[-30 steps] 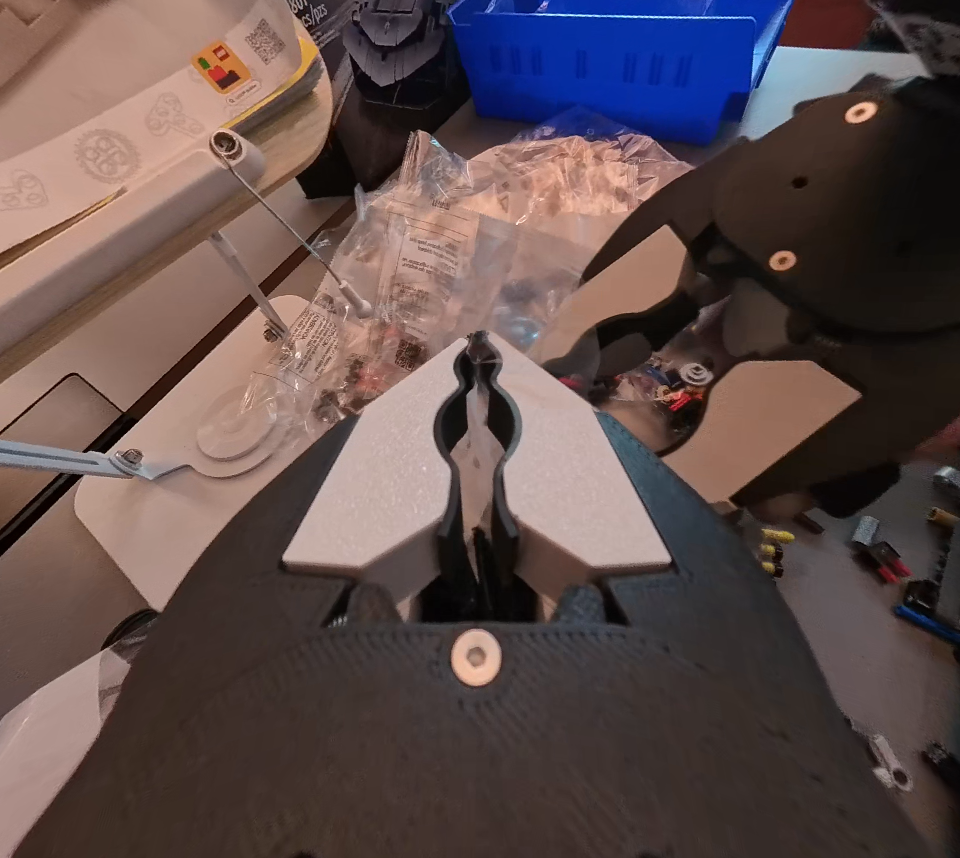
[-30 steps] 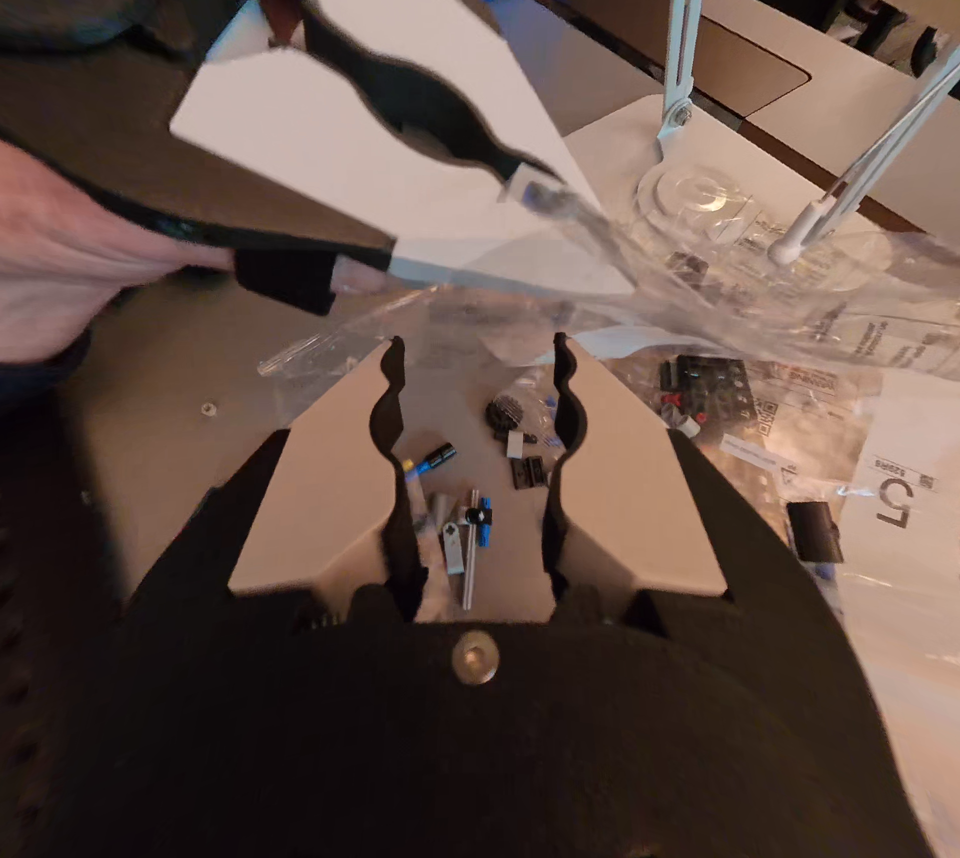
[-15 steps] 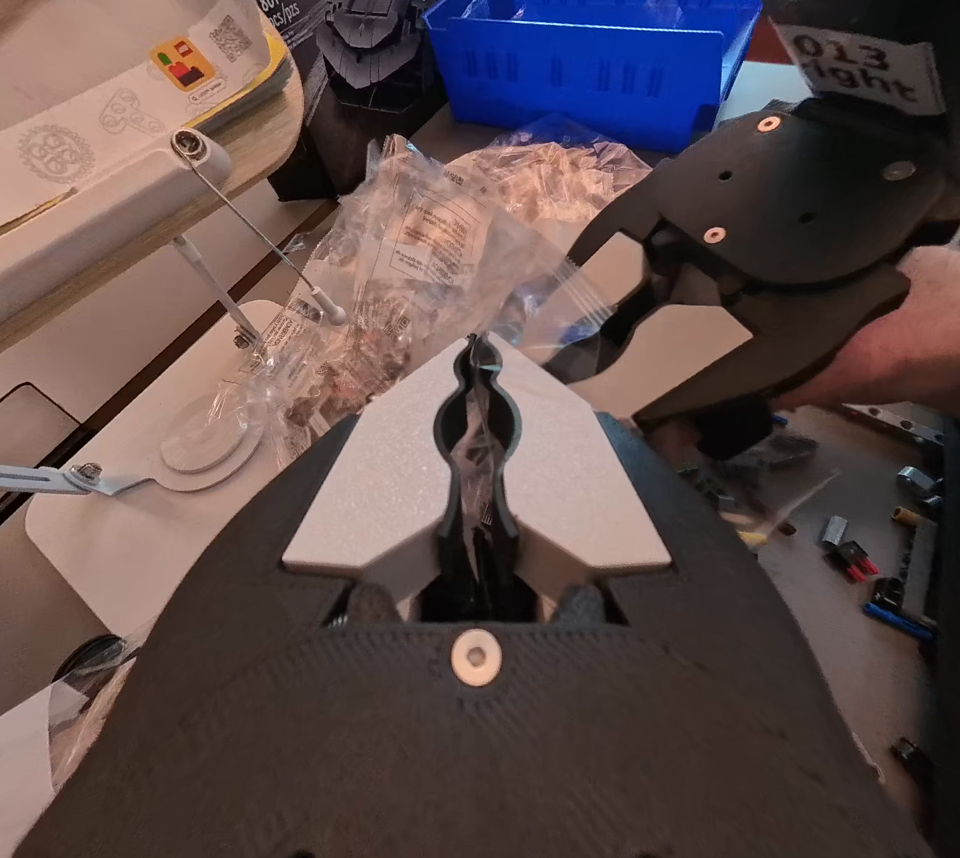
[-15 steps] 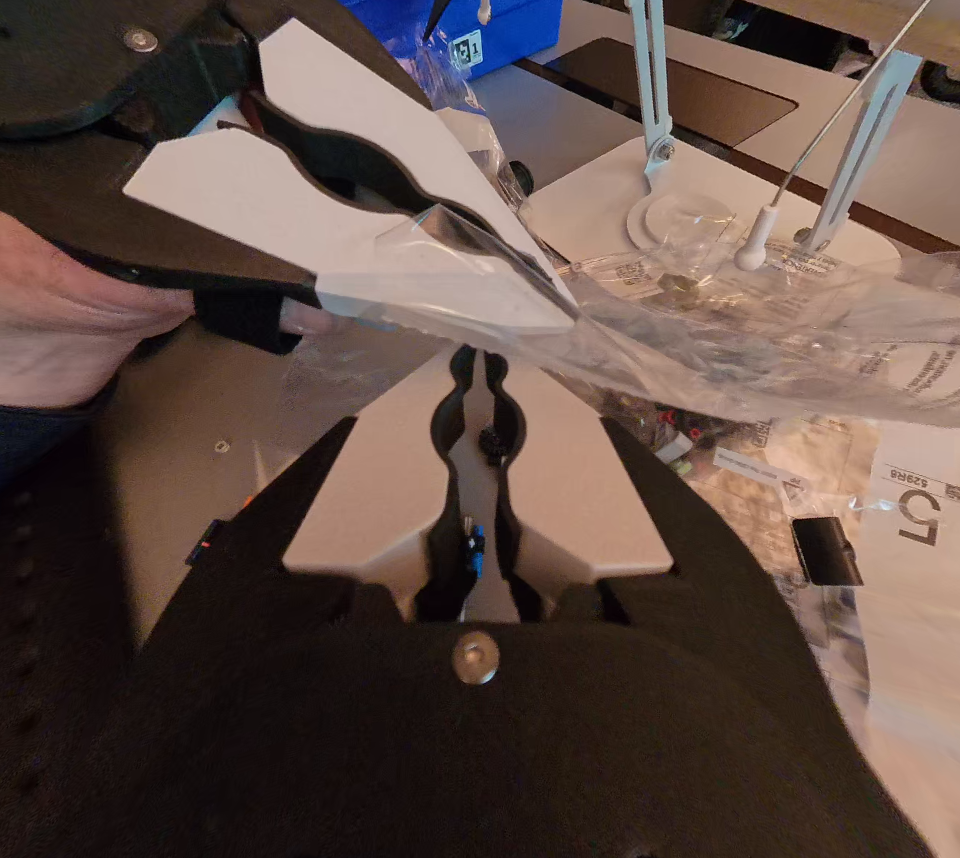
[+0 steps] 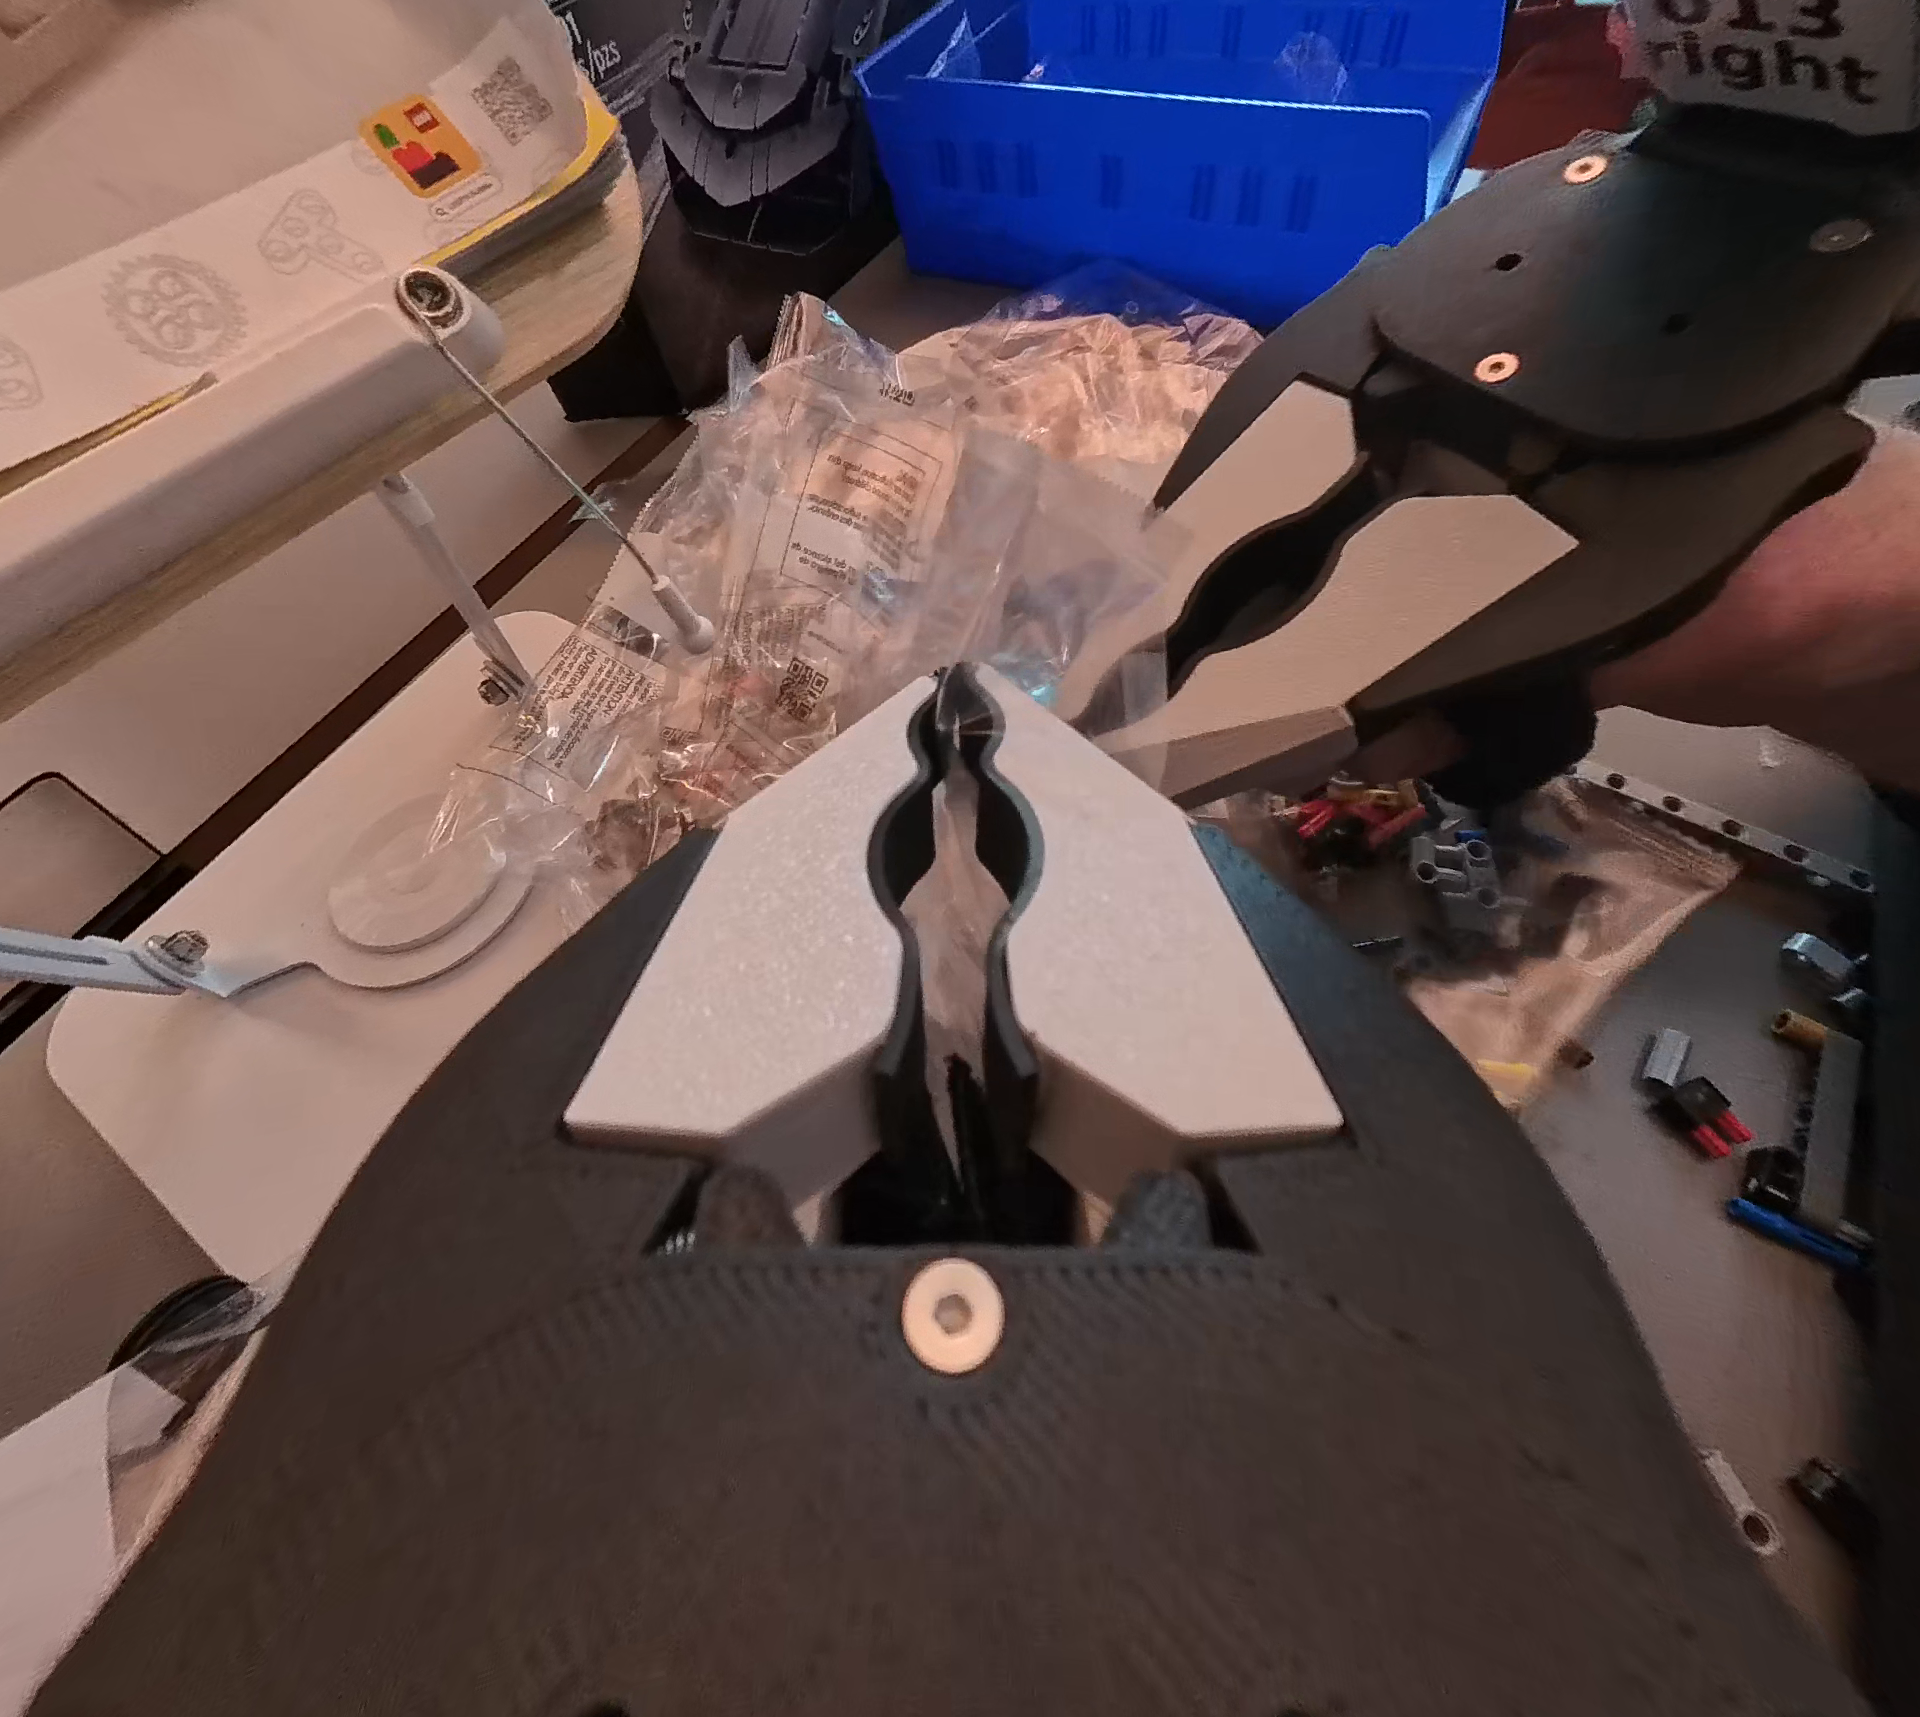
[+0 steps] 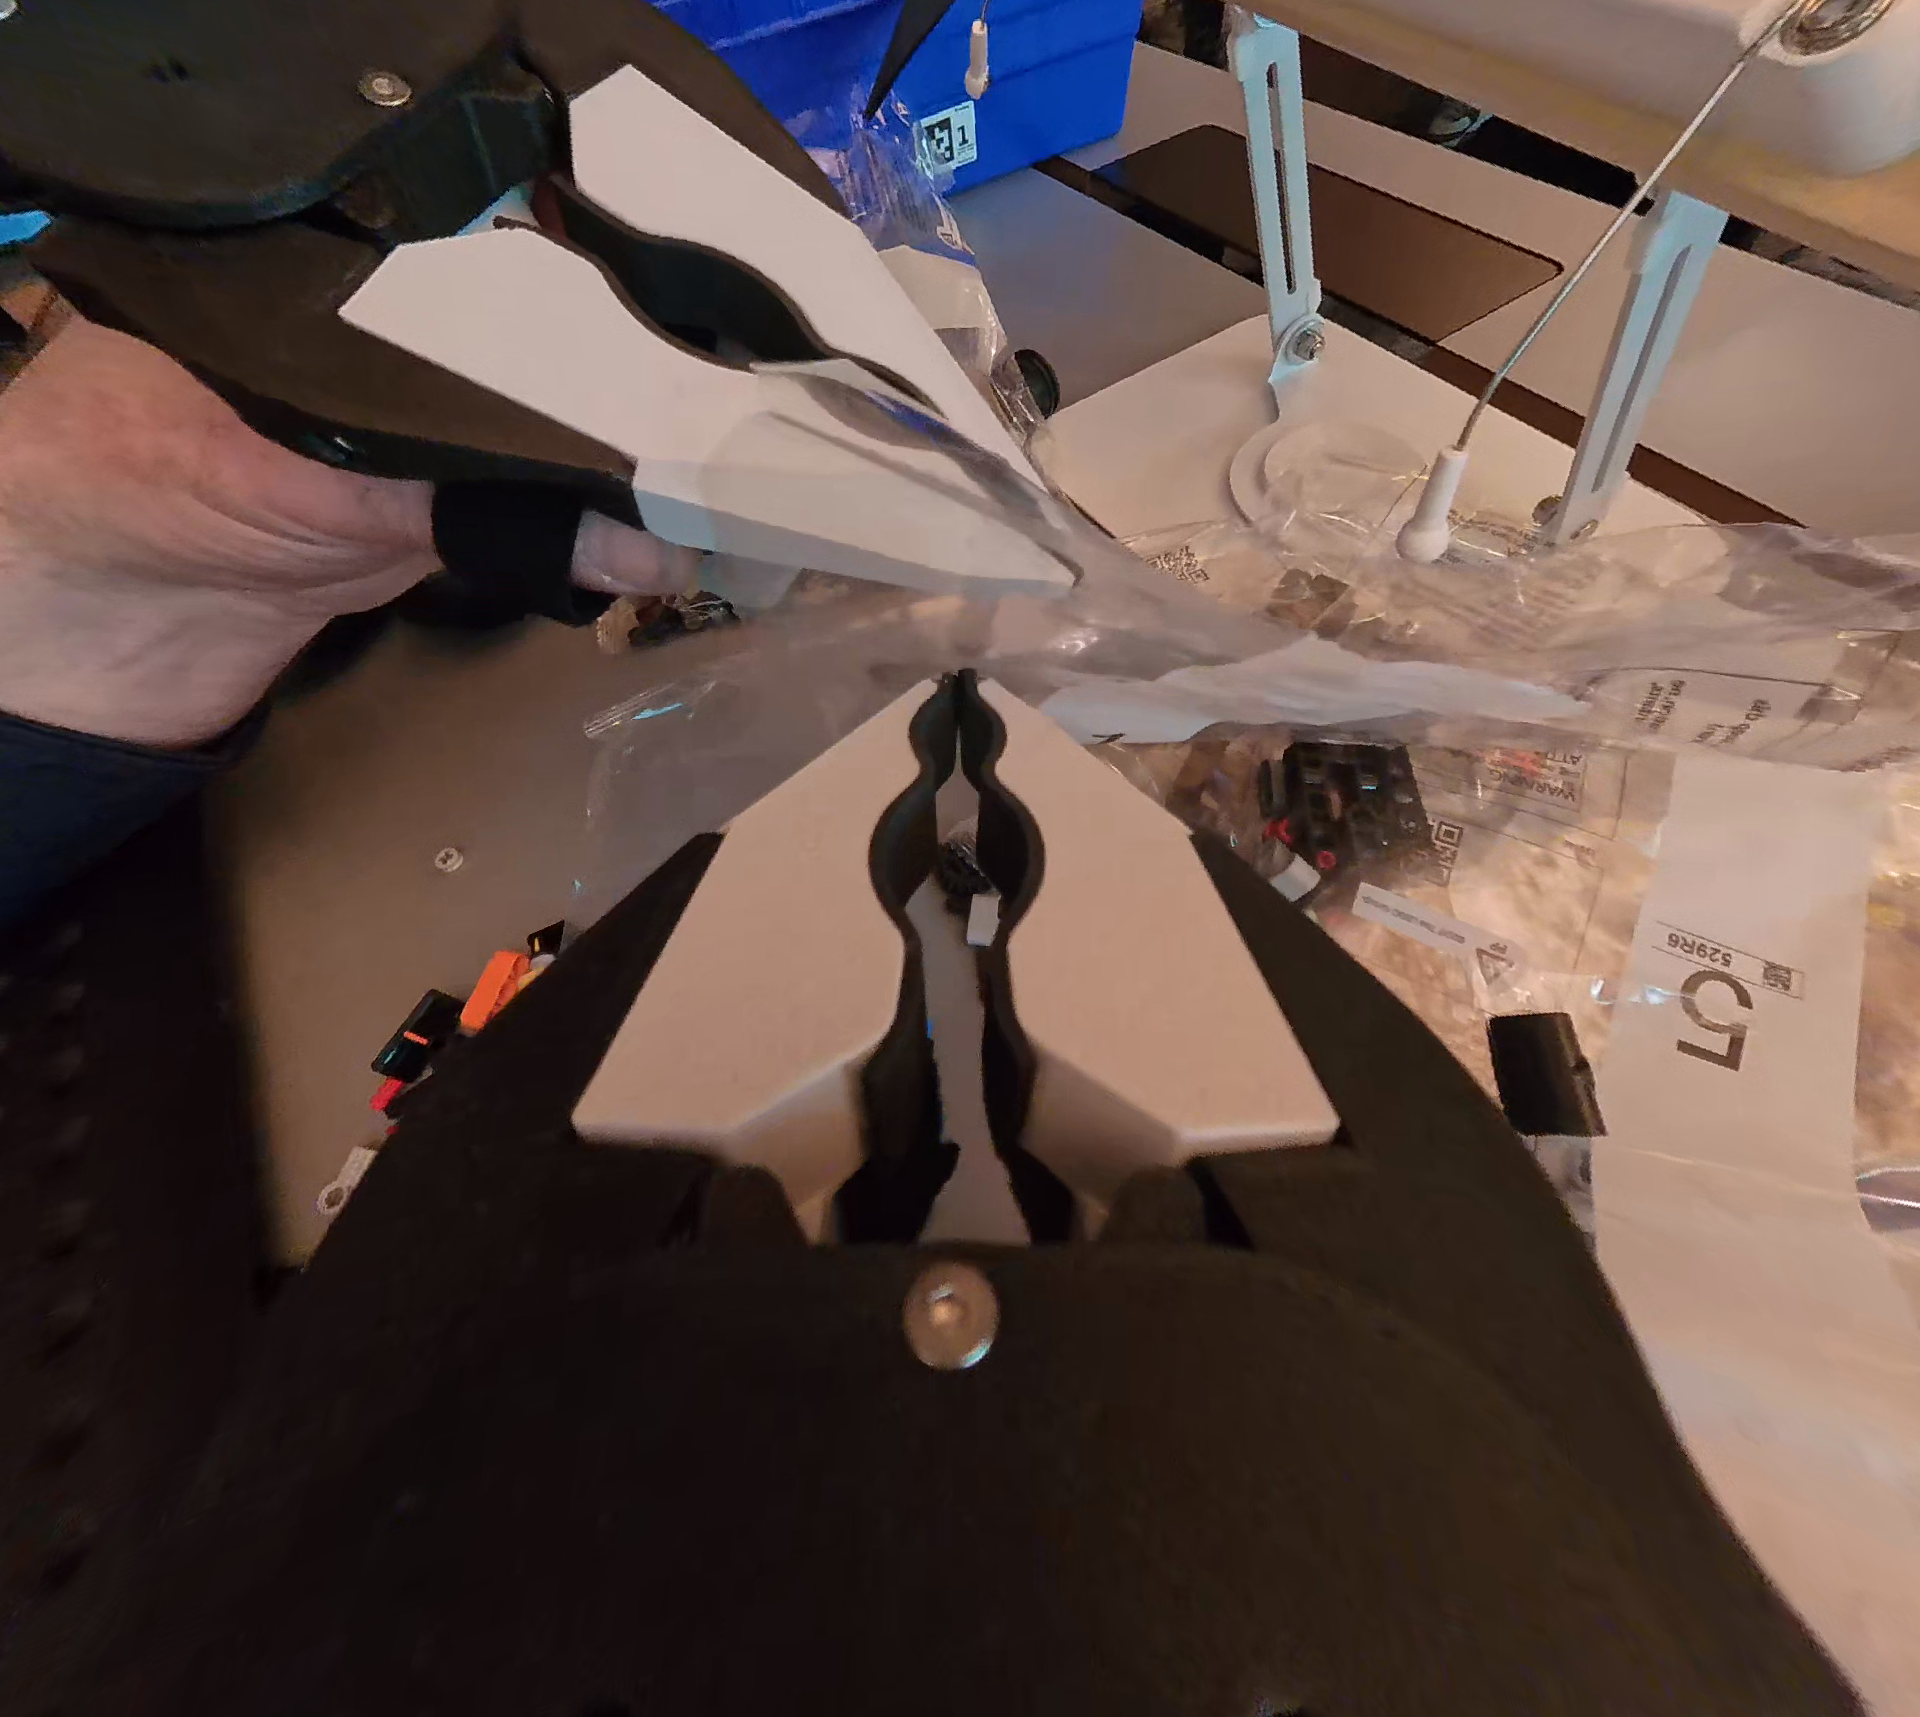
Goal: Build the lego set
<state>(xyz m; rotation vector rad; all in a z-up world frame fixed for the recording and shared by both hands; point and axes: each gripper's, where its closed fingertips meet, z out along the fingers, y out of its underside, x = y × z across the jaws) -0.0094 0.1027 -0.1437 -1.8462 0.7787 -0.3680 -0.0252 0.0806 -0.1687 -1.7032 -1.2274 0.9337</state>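
Above the cluttered surface [image 5: 239, 1085], both grippers meet at one clear plastic parts bag [image 5: 831, 524]. Left gripper [image 5: 954, 701]: jaws pressed together on a strip of the bag's film, which runs down through the wavy slot between its fingers. Right gripper [image 6: 958, 699]: jaws also together, tips nipping the film edge just under the left gripper's tips. In the right wrist view the left gripper [image 6: 1029, 524] comes in from the left, with film draped over its lower finger.

Key relation: the two pinch points sit just beside each other on the same end of the bag. The bag's body stretches away from both, toward the white stand [image 6: 1288, 296] holding the instruction booklet [image 5: 208, 140]. Its long axis runs roughly crosswise in the right wrist view. Neither gripper is clearly nearer; both are at the film. My reading: a tear-open is being set up, and it would call for pulling the two pinches apart across the film.

Bag's look: crinkled, transparent, printed warning panel, small dark pieces bunched inside. It is partly lifted, its far end resting among other bags [image 6: 1558, 836].

Loose Lego pieces [image 5: 1455, 857] lie on the dark mat to the right. A blue bin [image 5: 1164, 202] stands behind.
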